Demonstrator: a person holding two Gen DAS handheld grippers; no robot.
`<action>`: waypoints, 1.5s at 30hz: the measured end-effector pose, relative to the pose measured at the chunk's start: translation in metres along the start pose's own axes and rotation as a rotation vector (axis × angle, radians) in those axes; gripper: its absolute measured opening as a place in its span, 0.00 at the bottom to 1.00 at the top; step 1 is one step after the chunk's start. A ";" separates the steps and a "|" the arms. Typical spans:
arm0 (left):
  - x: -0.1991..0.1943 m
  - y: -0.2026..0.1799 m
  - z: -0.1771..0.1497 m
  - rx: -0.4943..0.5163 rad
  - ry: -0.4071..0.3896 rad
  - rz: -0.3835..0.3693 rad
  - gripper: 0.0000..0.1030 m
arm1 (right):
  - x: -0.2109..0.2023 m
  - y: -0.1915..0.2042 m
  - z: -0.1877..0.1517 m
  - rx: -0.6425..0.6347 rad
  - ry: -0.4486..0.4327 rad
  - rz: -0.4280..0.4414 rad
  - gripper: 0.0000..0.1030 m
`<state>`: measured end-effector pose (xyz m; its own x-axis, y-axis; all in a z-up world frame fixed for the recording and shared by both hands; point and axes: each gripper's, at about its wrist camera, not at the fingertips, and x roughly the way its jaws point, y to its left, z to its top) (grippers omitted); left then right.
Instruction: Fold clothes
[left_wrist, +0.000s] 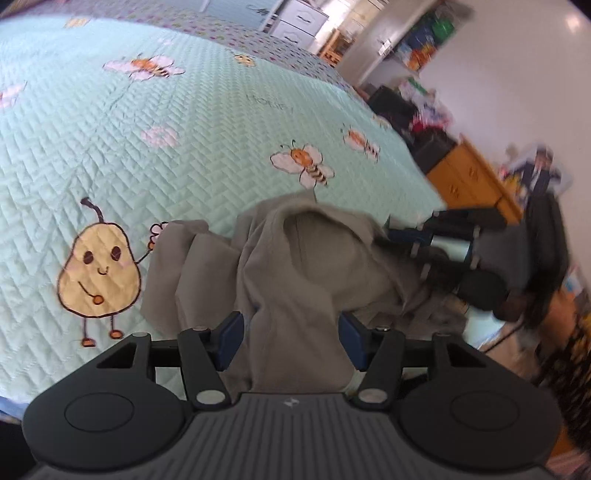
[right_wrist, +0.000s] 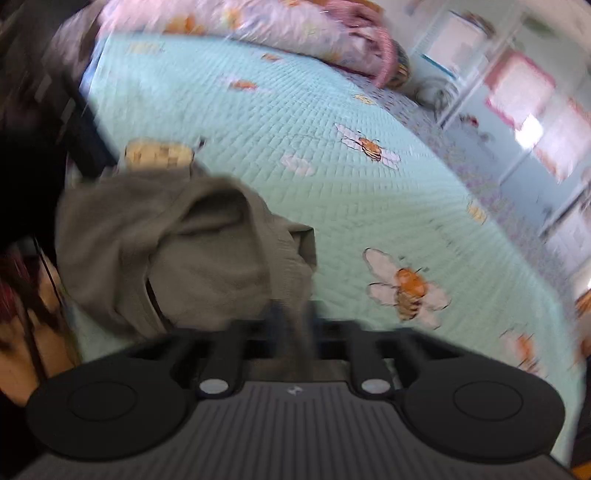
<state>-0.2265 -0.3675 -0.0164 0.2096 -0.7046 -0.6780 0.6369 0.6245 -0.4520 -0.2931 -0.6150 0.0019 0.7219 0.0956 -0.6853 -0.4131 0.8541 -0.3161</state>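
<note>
Soft, rumpled grey-brown garment (left_wrist: 295, 258) heaped on a quilted mint bedspread (left_wrist: 110, 147). The left gripper (left_wrist: 291, 339) angles downward, its blue pads apart with cloth between. The right gripper (right_wrist: 291, 317), blurred, is pinched together on the garment's edge.

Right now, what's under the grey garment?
The grey garment lies crumpled on the mint quilt, which shows all around it. It covers part of the pear drawing's waving hand. Anything else beneath the folds is hidden.
</note>
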 end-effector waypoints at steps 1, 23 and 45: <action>0.001 -0.004 -0.003 0.037 0.003 0.016 0.58 | -0.004 -0.003 -0.002 0.067 -0.026 0.005 0.04; 0.047 -0.020 0.002 0.274 0.021 0.143 0.11 | -0.066 -0.050 -0.048 0.787 -0.302 0.021 0.04; -0.104 -0.087 0.129 0.373 -0.761 0.366 0.04 | -0.120 -0.071 -0.014 0.937 -0.571 0.050 0.04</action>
<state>-0.2080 -0.3923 0.1685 0.7923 -0.5986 -0.1184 0.6047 0.7962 0.0210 -0.3578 -0.6943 0.0977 0.9666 0.1574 -0.2022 -0.0383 0.8689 0.4935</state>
